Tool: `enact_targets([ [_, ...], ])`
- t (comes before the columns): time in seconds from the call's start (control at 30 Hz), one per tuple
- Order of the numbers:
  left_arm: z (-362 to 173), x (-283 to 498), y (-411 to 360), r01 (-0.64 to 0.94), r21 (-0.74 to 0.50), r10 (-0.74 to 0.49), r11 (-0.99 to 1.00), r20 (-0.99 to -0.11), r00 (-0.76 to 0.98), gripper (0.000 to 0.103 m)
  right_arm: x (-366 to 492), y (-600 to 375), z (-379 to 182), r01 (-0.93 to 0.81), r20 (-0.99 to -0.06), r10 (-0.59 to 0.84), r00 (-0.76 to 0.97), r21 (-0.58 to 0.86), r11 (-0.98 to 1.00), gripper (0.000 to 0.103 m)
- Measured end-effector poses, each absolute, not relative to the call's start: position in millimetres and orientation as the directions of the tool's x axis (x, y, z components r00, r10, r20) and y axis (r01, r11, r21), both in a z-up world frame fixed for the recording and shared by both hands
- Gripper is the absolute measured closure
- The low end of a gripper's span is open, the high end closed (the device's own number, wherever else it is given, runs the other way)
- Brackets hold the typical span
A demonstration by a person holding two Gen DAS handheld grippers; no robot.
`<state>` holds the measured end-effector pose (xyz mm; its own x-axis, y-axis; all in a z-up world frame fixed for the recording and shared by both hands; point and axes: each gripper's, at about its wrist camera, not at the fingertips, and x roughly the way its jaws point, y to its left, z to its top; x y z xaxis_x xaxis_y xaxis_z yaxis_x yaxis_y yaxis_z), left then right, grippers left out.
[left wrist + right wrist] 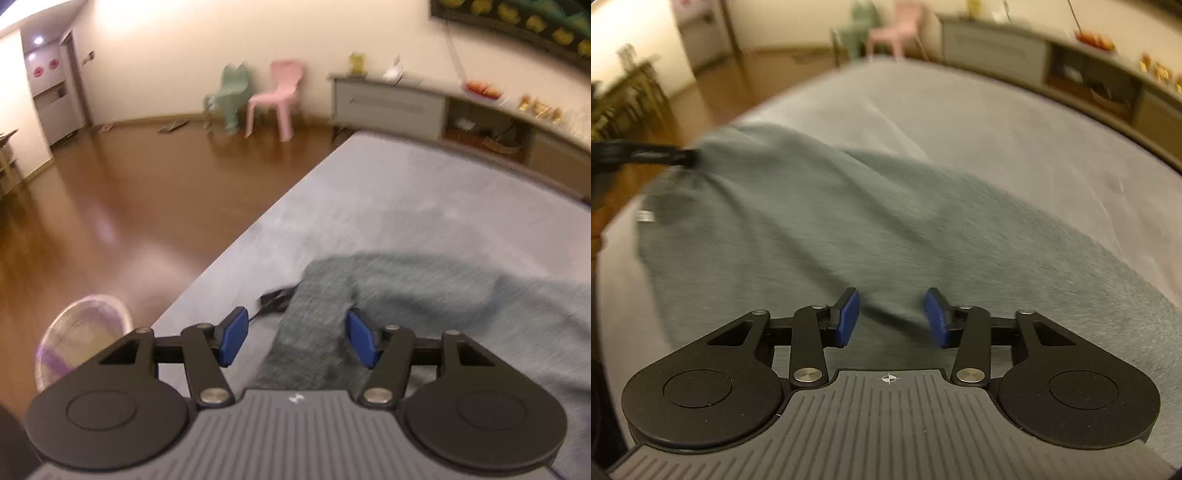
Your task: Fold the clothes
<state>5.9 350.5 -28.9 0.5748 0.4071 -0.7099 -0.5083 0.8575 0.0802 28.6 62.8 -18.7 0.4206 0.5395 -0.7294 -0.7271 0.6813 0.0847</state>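
A grey garment (424, 291) is seen spread over a grey bed (406, 192), w/ a narrow strip running down betw. the blue pads (232, 338) of the left claw (293, 338); jaws are held apart, nothing pinched. In the right wrist view the garment (820, 229) fills the bed (979, 122) from 9 to 4 o'clock. The right claw (892, 317) is held just over the cloth, jaws spread, no grip. The left claw (646, 157) is seen at 10 o'clock, at the garment's edge. A pink chair (275, 98) and a green chair (229, 99) are seen at 12 o'clock by the wall, a cabinet (388, 103) at 1 o'clock. Frames are motion-blurred.
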Motion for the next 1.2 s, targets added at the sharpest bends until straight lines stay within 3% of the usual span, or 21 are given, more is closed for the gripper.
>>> enact_targets([
  [0.07, -44, 18, 358, -0.514, 0.110, 0.411, 0.851, -0.749, 0.520, 0.039, 23, 73, -28, -0.754, -0.737, 0.545, 0.401, 0.072, 0.652, 0.063],
  [0.1, -52, 22, 362, -0.527, 0.135, 0.428, 0.839, -0.762, 0.486, 0.038, 23, 82, -32, -0.769, -0.752, 0.535, 0.385, 0.059, 0.636, 0.052],
  [0.17, -52, 22, 364, -0.539, 0.142, 0.441, 0.830, -0.758, 0.480, 0.038, 23, 99, -40, -0.798, -0.783, 0.513, 0.353, 0.034, 0.601, 0.055],
  [0.2, -44, 18, 361, -0.542, 0.134, 0.446, 0.829, -0.742, 0.500, 0.038, 29, 102, -35, -0.793, -0.773, 0.530, 0.349, 0.058, 0.606, 0.057],
  [0.3, -23, 5, 351, -0.546, 0.092, 0.447, 0.833, -0.694, 0.565, 0.040, 49, 109, -10, -0.753, -0.707, 0.579, 0.406, 0.099, 0.650, 0.051],
  [0.37, -17, 5, 350, -0.506, -0.005, 0.365, 0.862, -0.687, 0.628, 0.040, 64, 129, -8, -0.729, -0.673, 0.580, 0.459, 0.088, 0.679, 0.051],
  [0.47, -30, 19, 354, -0.443, -0.094, 0.238, 0.891, -0.736, 0.634, 0.040, 88, 164, -9, -0.695, -0.625, 0.578, 0.525, 0.077, 0.715, 0.056],
  [0.53, -47, 27, 361, -0.471, -0.032, 0.280, 0.881, -0.768, 0.576, 0.040, 108, 188, -23, -0.691, -0.669, 0.561, 0.488, 0.098, 0.717, 0.064],
  [0.6, -62, 28, 376, -0.523, 0.052, 0.362, 0.850, -0.780, 0.510, 0.033, 128, 212, -45, -0.690, -0.752, 0.491, 0.439, 0.068, 0.721, 0.077],
  [0.63, -66, 26, 384, -0.543, 0.056, 0.375, 0.838, -0.781, 0.498, 0.020, 135, 221, -56, -0.686, -0.765, 0.456, 0.455, 0.026, 0.727, 0.075],
  [0.7, -67, 20, 396, -0.564, 0.026, 0.365, 0.826, -0.786, 0.499, 0.019, 151, 223, -60, -0.652, -0.770, 0.400, 0.497, -0.027, 0.758, 0.075],
  [0.77, -63, 21, 398, -0.572, 0.035, 0.379, 0.820, -0.782, 0.495, 0.025, 156, 199, -43, -0.603, -0.731, 0.418, 0.539, 0.012, 0.797, 0.074],
  [0.83, -55, 21, 394, -0.563, 0.023, 0.373, 0.826, -0.772, 0.515, 0.028, 144, 141, -16, -0.569, -0.661, 0.500, 0.559, 0.133, 0.811, 0.052],
  [0.87, -51, 19, 392, -0.557, 0.005, 0.358, 0.830, -0.770, 0.528, 0.028, 135, 105, -13, -0.532, -0.640, 0.513, 0.572, 0.186, 0.826, 0.049],
  [0.97, -38, 14, 387, -0.535, -0.062, 0.308, 0.842, -0.760, 0.572, 0.028, 107, -8, -15, -0.381, -0.615, 0.488, 0.620, 0.308, 0.872, 0.048],
  [1.1, -20, 7, 351, -0.459, -0.120, 0.235, 0.880, -0.729, 0.642, 0.027, 76, -130, -51, -0.116, -0.697, 0.290, 0.655, 0.287, 0.951, 0.046],
  [1.2, -11, 6, 308, -0.340, -0.165, 0.122, 0.926, -0.721, 0.682, 0.026, 77, -132, -70, -0.134, -0.722, 0.293, 0.627, 0.270, 0.953, 0.046],
])
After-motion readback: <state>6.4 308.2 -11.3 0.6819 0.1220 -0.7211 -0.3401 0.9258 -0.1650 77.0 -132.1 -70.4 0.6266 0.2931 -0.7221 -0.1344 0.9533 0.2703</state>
